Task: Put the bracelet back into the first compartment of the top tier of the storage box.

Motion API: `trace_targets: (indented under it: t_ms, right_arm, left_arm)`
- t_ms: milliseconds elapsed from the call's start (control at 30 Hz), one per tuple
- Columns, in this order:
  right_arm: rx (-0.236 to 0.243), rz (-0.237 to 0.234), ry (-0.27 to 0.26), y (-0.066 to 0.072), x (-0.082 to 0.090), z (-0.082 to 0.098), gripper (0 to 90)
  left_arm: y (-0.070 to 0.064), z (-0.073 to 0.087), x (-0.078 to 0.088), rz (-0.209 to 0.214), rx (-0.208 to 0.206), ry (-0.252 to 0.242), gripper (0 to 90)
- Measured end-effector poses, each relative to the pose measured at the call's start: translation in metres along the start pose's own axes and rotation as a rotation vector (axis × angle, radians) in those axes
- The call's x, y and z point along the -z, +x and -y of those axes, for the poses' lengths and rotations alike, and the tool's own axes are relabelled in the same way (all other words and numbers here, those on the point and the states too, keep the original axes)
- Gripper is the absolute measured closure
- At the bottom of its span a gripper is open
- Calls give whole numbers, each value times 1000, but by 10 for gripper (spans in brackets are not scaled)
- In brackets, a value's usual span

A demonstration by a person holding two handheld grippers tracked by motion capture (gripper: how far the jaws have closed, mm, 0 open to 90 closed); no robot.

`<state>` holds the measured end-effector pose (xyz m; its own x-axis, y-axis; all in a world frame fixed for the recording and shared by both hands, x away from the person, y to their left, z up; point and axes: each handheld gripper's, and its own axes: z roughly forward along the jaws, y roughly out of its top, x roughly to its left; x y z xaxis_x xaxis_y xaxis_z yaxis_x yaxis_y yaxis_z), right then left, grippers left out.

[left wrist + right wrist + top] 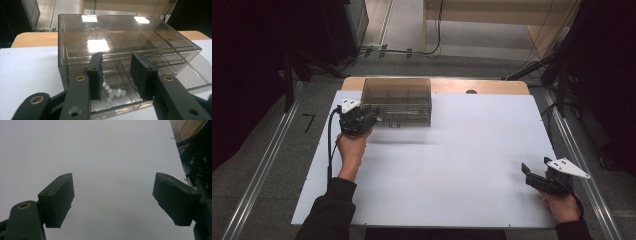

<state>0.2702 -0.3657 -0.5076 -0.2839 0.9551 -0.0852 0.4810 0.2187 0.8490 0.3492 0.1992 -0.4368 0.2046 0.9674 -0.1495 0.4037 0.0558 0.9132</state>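
Smoky compartment box [397, 101] is sitting upper left on the table [452, 165]; the left gripper [116, 75], jaws parted, is hovering at its beaded [112, 92] corner, likely releasing. Right gripper [112, 200] is idling, spread wide.

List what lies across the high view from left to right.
Left tool → smoky clear box → bare white table → right tool.
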Motion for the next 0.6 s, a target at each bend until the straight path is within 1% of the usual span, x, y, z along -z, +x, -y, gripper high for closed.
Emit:
trace_targets:
  t_ms: [67,167,267,600]
  right_arm:
    - [-1,0,0,0,0,0,160]
    - [-4,0,1,0,0,0,157]
    - [-2,0,2,0,0,0,155]
    - [-6,-4,6,0,0,0,148]
  left_arm:
    - [-1,1,1,-4,-5,0,578]
    - [0,2,3,-12,-8,3,507]
    - [2,2,5,-15,5,-3,492]
    - [0,4,9,-28,-10,9,398]
